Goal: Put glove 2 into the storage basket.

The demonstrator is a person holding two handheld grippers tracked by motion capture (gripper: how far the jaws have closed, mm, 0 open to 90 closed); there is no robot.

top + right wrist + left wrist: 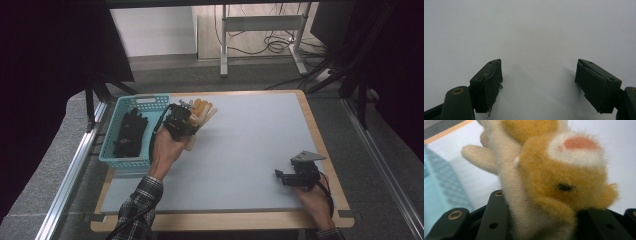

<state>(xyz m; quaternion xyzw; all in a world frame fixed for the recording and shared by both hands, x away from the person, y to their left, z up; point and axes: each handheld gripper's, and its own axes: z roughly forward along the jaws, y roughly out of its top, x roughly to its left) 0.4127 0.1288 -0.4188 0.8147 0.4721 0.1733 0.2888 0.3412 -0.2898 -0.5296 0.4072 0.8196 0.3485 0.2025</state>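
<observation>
A plush toy [202, 111] in orange and cream fur is held just right of the teal basket [131, 100], above the table's back left. My left gripper [187, 120] is shut on it. In the left gripper view the plush toy [554, 182] is pressed between both black jaws of my left gripper [544, 225], and it hides the jaw tips. My right gripper [278, 175] rests near the front right of the grey mat. In the right gripper view my right gripper [539, 80] stands open with bare mat between its jaws.
The teal basket holds a black fabric item [129, 132], perhaps a glove. The grey mat [250, 140] lies on a wood-edged table [320, 145]. Metal rails run along both sides, and a desk frame with cables stands beyond the far edge.
</observation>
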